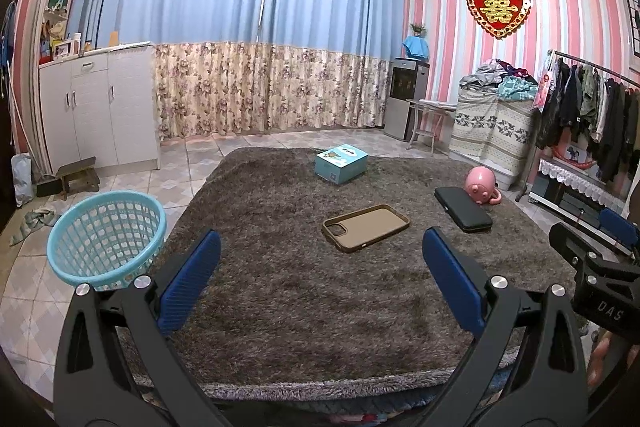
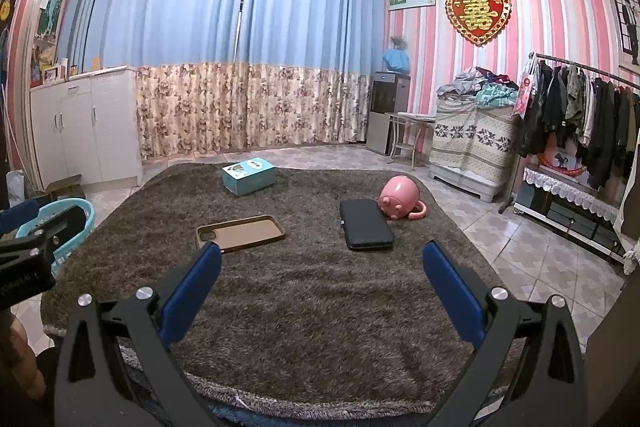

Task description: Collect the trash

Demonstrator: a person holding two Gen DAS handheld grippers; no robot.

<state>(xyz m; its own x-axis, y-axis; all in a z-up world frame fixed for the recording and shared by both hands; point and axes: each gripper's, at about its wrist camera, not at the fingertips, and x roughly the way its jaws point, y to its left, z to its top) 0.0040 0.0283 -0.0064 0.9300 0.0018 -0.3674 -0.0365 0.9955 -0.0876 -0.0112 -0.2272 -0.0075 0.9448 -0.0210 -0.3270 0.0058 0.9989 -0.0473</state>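
My left claw (image 1: 320,283) and right claw (image 2: 320,291) gape empty; phone case (image 1: 366,227), wallet (image 2: 366,224), box (image 1: 341,163) and pink mug (image 2: 398,197) lie ahead, basket (image 1: 106,239) left, seemingly empty.

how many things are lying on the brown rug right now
4: a blue box at the far side, a brown phone case in the middle, a black case to its right, and a pink pig mug behind that. Nothing seems hidden.

The left gripper (image 1: 320,279) and right gripper (image 2: 320,287) look alike: black angular frames with triangular cut-outs, round silver screws at the joints, and ribbed blue pads (image 1: 190,283) lining each finger. White lettering marks one black body.
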